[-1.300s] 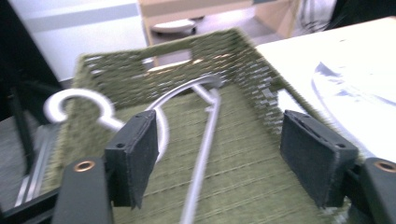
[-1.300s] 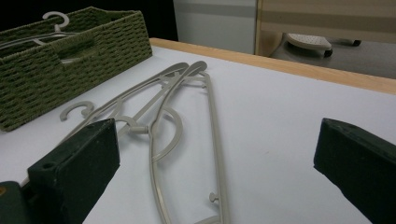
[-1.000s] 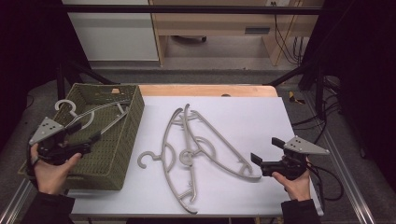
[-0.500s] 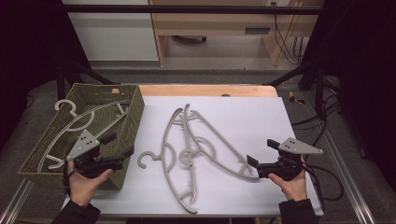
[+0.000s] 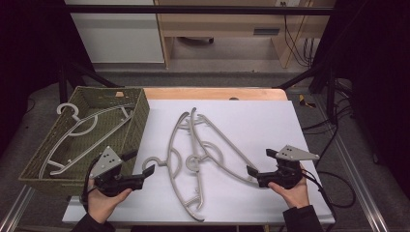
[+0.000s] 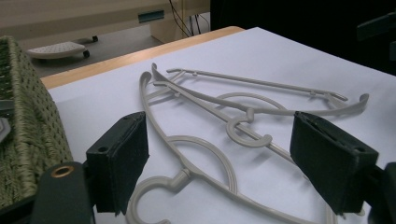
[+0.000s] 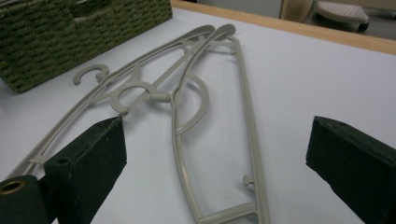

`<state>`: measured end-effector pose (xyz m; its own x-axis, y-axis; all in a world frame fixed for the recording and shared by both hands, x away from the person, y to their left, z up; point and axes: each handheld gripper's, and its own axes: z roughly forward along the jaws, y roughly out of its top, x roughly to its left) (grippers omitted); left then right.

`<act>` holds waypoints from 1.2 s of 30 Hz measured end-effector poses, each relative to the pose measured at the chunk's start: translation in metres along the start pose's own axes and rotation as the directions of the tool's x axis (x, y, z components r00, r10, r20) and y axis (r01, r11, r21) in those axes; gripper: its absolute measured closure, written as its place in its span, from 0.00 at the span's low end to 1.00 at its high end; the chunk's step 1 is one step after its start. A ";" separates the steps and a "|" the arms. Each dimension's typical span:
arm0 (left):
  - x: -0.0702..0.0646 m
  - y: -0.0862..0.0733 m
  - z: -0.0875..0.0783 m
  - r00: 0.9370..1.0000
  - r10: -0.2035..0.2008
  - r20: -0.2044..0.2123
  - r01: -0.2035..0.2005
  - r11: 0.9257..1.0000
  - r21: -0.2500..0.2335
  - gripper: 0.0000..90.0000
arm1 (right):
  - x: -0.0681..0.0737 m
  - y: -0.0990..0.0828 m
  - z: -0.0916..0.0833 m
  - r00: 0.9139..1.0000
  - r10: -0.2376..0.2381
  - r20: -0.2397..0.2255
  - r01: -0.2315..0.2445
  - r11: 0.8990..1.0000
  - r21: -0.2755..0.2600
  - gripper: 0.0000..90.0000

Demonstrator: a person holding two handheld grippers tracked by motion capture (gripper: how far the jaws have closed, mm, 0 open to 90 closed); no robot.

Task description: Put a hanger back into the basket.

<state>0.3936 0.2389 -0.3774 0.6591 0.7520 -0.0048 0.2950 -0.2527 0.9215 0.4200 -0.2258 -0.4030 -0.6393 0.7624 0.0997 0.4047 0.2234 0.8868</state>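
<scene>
Two grey plastic hangers lie crossed on the white table. The left hanger has its hook near my left gripper. That gripper is open; in the left gripper view the hook lies on the table between the pads of the left gripper, untouched. My right gripper is open at the lower end of the right hanger. Its jaws have just been closing a little. In the right gripper view that hanger's end lies ahead between the pads of the right gripper, which do not press on it.
A green woven basket stands at the table's left edge with a third grey hanger inside. Its wall is close beside the left gripper. The wooden table edge runs along the far side.
The left gripper has moved right, from over the basket to the table beside the hanger's hook. The right gripper has edged toward the hanger's end.
</scene>
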 end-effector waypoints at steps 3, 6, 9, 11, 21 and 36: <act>-0.004 -0.003 0.003 1.000 0.005 0.010 -0.005 1.000 0.005 0.22 | 0.004 -0.003 0.008 1.000 -0.008 -0.009 0.008 1.000 0.019 0.09; -0.008 -0.006 0.009 1.000 0.013 0.022 -0.014 1.000 0.016 0.22 | 0.009 -0.005 0.016 1.000 -0.010 -0.026 0.012 0.998 0.057 0.11; -0.012 -0.009 0.014 0.999 0.022 0.036 -0.023 0.999 0.030 0.21 | 0.012 -0.008 0.024 0.999 -0.022 -0.037 0.026 0.994 0.104 0.14; -0.014 -0.012 0.016 0.999 0.022 0.042 -0.024 0.999 0.036 0.20 | 0.013 -0.011 0.030 0.999 -0.026 -0.035 0.030 0.990 0.137 0.16; -0.016 -0.018 0.025 0.998 0.022 0.062 -0.026 0.997 0.068 0.20 | 0.018 -0.024 0.053 0.996 -0.072 -0.057 0.085 0.954 0.288 0.40; -0.016 -0.021 0.029 0.997 0.019 0.069 -0.026 0.995 0.097 0.20 | 0.019 -0.032 0.067 0.994 -0.085 -0.066 0.105 0.910 0.402 0.75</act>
<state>0.3970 0.2149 -0.4080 0.7109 0.7032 -0.0136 0.3437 -0.3304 0.8791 0.4386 -0.1783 -0.4597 -0.7136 0.6986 0.0535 0.5636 0.5271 0.6360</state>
